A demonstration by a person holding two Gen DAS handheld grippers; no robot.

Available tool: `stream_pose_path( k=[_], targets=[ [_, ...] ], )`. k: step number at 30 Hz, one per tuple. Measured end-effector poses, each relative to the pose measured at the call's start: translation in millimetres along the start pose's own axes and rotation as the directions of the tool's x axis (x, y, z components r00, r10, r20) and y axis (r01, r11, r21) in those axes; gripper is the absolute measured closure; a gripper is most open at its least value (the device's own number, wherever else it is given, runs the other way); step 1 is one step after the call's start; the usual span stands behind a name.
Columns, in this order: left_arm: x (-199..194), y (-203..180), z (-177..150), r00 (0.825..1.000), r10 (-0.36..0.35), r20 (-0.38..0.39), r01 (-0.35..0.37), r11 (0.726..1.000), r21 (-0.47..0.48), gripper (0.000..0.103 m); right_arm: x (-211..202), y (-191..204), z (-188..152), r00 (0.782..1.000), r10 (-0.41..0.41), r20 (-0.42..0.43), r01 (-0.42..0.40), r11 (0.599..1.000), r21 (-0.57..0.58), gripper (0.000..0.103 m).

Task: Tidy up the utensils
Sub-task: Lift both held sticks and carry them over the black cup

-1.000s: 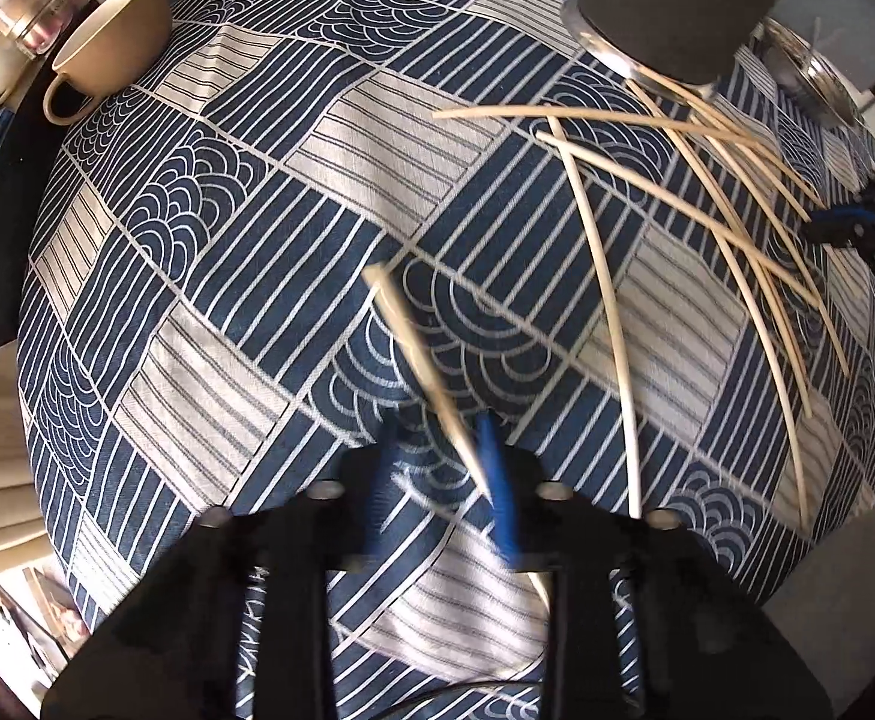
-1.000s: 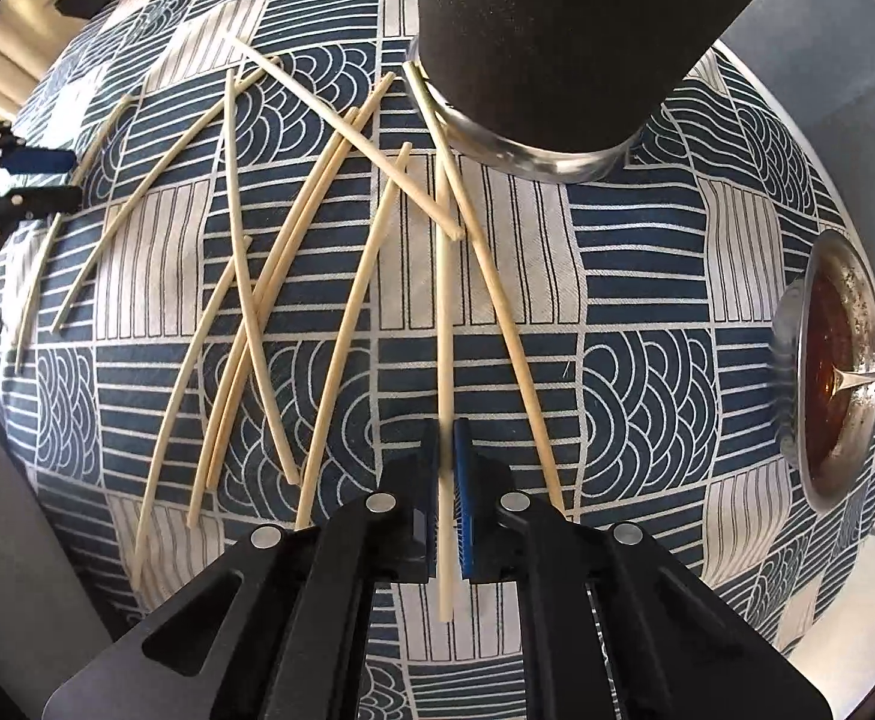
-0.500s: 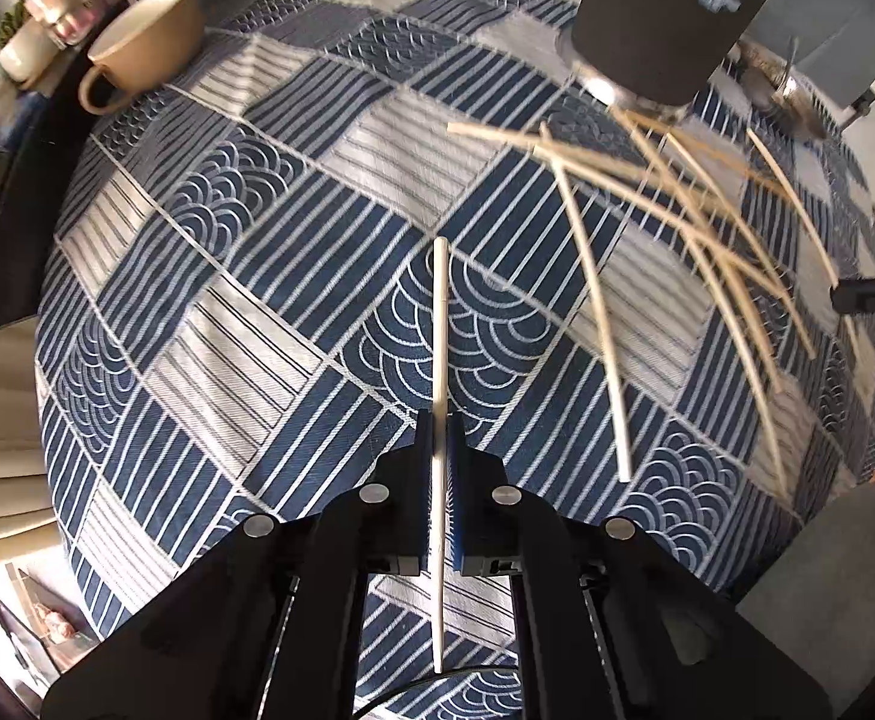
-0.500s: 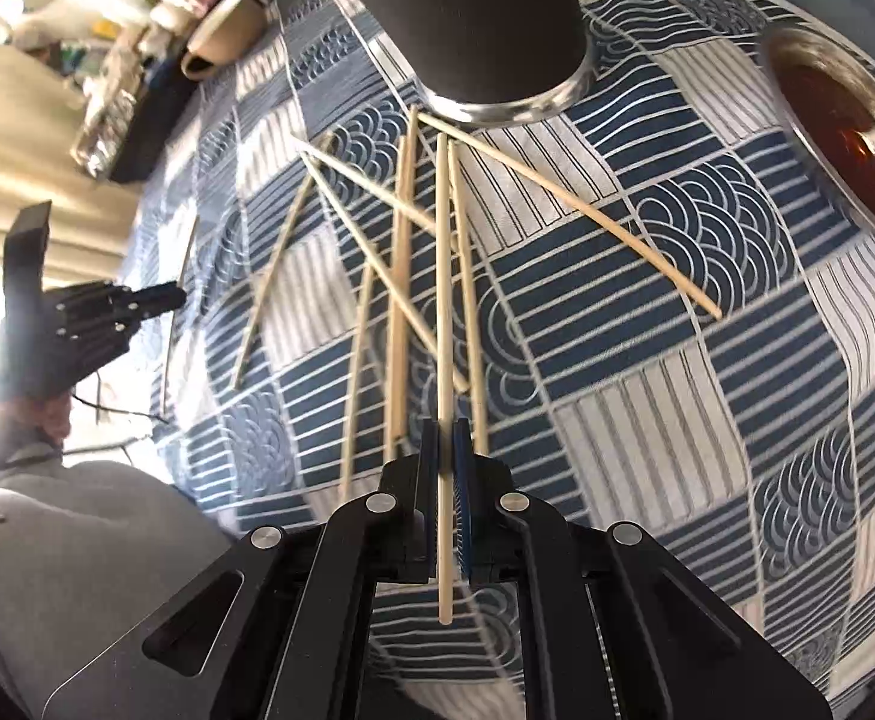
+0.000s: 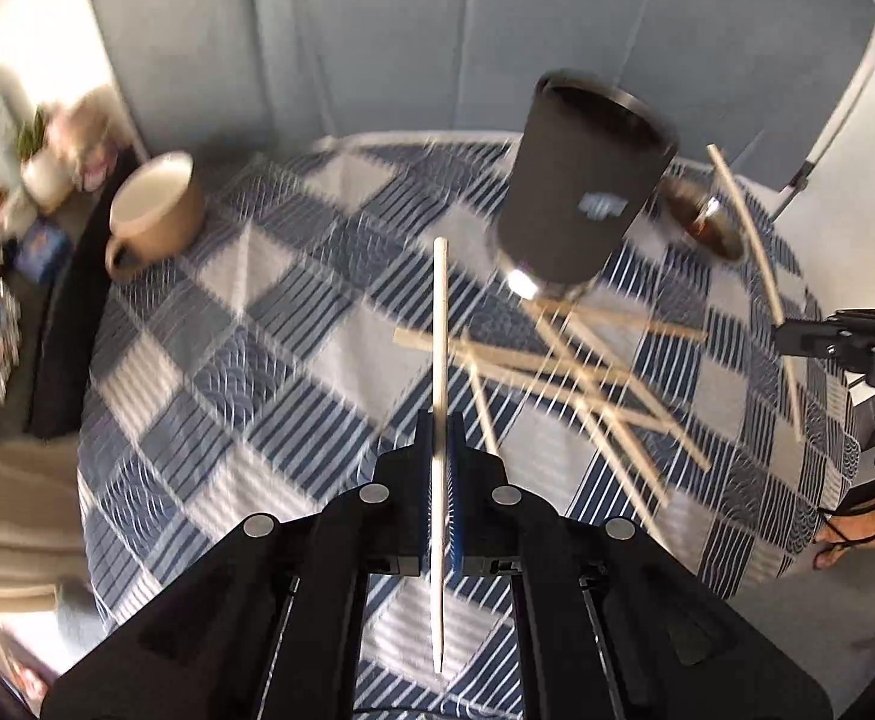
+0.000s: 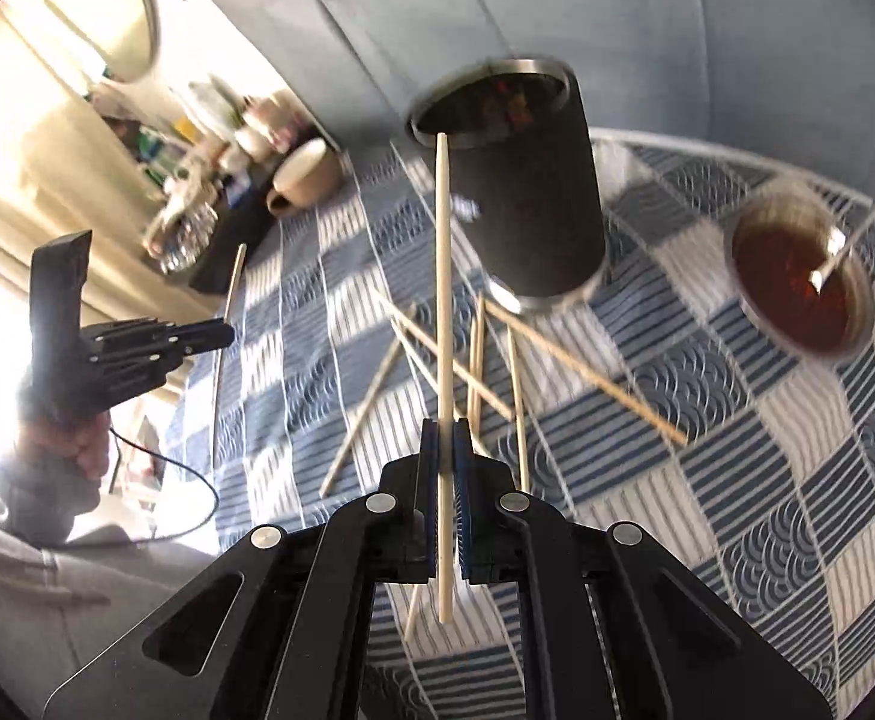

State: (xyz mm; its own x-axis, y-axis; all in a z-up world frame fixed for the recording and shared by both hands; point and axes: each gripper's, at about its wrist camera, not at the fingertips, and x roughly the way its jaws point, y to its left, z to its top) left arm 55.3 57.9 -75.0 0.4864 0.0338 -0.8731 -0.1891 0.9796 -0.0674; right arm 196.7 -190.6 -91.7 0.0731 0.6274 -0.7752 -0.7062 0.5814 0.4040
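My left gripper [image 5: 439,420] is shut on a pale wooden chopstick [image 5: 439,324] held above the table, pointing toward the black cylindrical holder [image 5: 581,192]. My right gripper [image 6: 446,426] is shut on another chopstick [image 6: 443,276], whose tip reaches up near the rim of the holder [image 6: 527,180]. Several loose chopsticks [image 5: 581,372] lie crossed on the blue patterned cloth in front of the holder; they also show in the right wrist view [image 6: 497,360]. The right gripper with its chopstick appears at the right of the left wrist view [image 5: 827,339], the left gripper at the left of the right wrist view [image 6: 155,342].
A beige mug [image 5: 155,210] stands at the table's far left; it also shows in the right wrist view [image 6: 305,177]. A metal bowl of dark sauce with a spoon [image 6: 797,282] sits right of the holder. Cluttered items [image 5: 5,180] lie on a dark shelf at left. A blue-grey curtain hangs behind.
Both grippers have lifted their chopsticks off the cloth and tilted up, so the holder's open top and the back wall now show. Both remain shut.
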Motion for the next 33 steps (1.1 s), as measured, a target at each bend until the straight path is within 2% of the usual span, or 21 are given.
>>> stream_pose_path(
  k=[5, 8, 11, 14, 23, 26, 29, 31, 33],
  targets=[
    [-18.8, -21.6, 39.0, 0.994, -0.007, 0.108, 0.001, 0.998, 0.062, 0.098, -23.1, 8.8, 22.2, 0.992, 0.003, 0.127, 0.001, 1.000, -0.031, 0.098],
    [-29.8, -35.6, 66.5, 0.984, -0.019, 0.180, 0.003, 0.996, 0.089, 0.098, -40.3, 16.9, 38.2, 0.972, 0.001, 0.236, 0.016, 0.997, -0.073, 0.098],
    [-37.8, -47.1, 90.4, 0.971, -0.035, 0.238, 0.011, 0.995, 0.100, 0.098, -50.3, 22.9, 50.4, 0.953, 0.006, 0.302, 0.027, 0.994, -0.107, 0.098],
    [-40.0, -54.5, 111.6, 0.963, -0.045, 0.265, 0.026, 0.997, 0.073, 0.098, -55.5, 26.5, 67.7, 0.932, 0.040, 0.360, 0.009, 0.991, -0.134, 0.098],
    [-31.4, -73.0, 168.7, 0.933, -0.106, 0.345, 0.081, 0.993, 0.088, 0.098, -43.4, 21.2, 112.4, 0.899, 0.095, 0.427, -0.034, 0.988, -0.149, 0.098],
    [-21.8, -76.1, 186.7, 0.922, -0.144, 0.360, 0.119, 0.989, 0.090, 0.098, -36.5, 17.7, 124.3, 0.888, 0.110, 0.447, -0.041, 0.986, -0.160, 0.098],
    [-10.1, -77.0, 202.3, 0.915, -0.170, 0.365, 0.142, 0.985, 0.102, 0.098, -28.1, 8.8, 134.0, 0.867, 0.135, 0.480, -0.058, 0.984, -0.171, 0.098],
    [-1.5, -79.0, 210.8, 0.911, -0.170, 0.375, 0.139, 0.984, 0.109, 0.098, -21.5, 1.9, 138.1, 0.863, 0.135, 0.487, -0.062, 0.985, -0.162, 0.098],
    [6.3, -79.9, 218.6, 0.909, -0.193, 0.369, 0.167, 0.981, 0.103, 0.098, -14.4, -6.9, 140.9, 0.864, 0.136, 0.485, -0.072, 0.986, -0.147, 0.098]
  ],
)
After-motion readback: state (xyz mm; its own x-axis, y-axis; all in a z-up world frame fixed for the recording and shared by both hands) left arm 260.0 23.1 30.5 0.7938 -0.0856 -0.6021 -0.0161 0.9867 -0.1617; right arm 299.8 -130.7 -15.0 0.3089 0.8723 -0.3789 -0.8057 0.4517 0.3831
